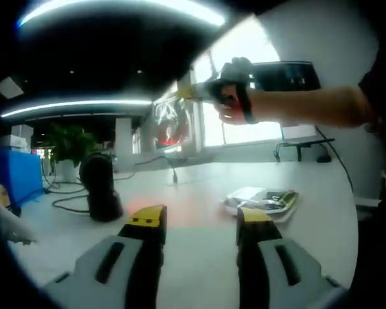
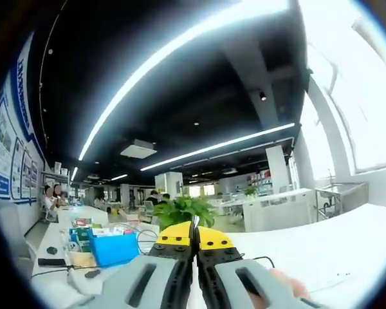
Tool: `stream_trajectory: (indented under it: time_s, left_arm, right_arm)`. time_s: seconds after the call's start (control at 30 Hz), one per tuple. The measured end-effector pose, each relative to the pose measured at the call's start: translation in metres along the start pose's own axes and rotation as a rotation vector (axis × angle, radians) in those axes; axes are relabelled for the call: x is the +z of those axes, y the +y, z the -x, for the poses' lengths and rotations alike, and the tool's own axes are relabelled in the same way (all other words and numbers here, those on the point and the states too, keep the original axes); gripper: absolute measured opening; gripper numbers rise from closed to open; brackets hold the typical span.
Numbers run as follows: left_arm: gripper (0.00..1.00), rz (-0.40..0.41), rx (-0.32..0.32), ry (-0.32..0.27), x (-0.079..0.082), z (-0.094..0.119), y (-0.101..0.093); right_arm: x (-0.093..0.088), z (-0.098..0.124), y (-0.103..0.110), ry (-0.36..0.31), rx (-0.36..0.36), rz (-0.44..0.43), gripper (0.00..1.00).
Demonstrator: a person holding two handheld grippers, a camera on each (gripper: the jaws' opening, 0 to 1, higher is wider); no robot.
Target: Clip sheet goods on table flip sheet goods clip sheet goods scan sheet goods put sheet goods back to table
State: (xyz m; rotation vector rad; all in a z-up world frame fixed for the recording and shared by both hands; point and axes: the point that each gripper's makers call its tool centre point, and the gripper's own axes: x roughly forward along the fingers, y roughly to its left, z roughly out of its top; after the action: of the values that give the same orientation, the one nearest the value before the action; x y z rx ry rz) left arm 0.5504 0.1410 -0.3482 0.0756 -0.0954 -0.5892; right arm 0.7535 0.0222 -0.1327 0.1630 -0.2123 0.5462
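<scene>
My left gripper (image 1: 200, 219) hovers low over the white table (image 1: 199, 251), jaws open with nothing between them. Ahead and to its right lies a small pile of sheet goods (image 1: 261, 200) in clear packets. A hand raises my right gripper (image 1: 184, 94) high above the table, shut on a transparent sheet good (image 1: 170, 122) with red print that hangs below its tips. The black scanner (image 1: 100, 188) stands at the left, and a red glow lies on the table before it. In the right gripper view my right gripper (image 2: 194, 242) has its yellow tips pressed together.
Cables (image 1: 67, 199) trail beside the scanner. A potted plant (image 1: 69, 145) and a blue box (image 1: 13, 175) stand at the far left. A side desk (image 1: 302, 143) sits under the window. People (image 2: 51, 196) sit far off by a blue bin (image 2: 112, 248).
</scene>
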Motion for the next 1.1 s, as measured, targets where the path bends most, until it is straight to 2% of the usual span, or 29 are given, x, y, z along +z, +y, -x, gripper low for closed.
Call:
stream_trajectory:
  time_s: [0.23,0.6,1.1]
  left_arm:
    - [0.36,-0.001,0.005,0.004,-0.001,0.0,0.001]
    - [0.36,-0.003,0.003,0.008,-0.001,0.0,0.0]
    - [0.36,-0.004,0.003,0.008,-0.001,0.0,0.0]
  right_arm:
    - [0.016,0.013,-0.003,-0.004,0.054,0.037,0.0]
    - [0.041,0.027,-0.008,-0.031,0.1,0.012,0.0]
    - [0.039,0.046,0.006,-0.033,0.168,0.005,0.0]
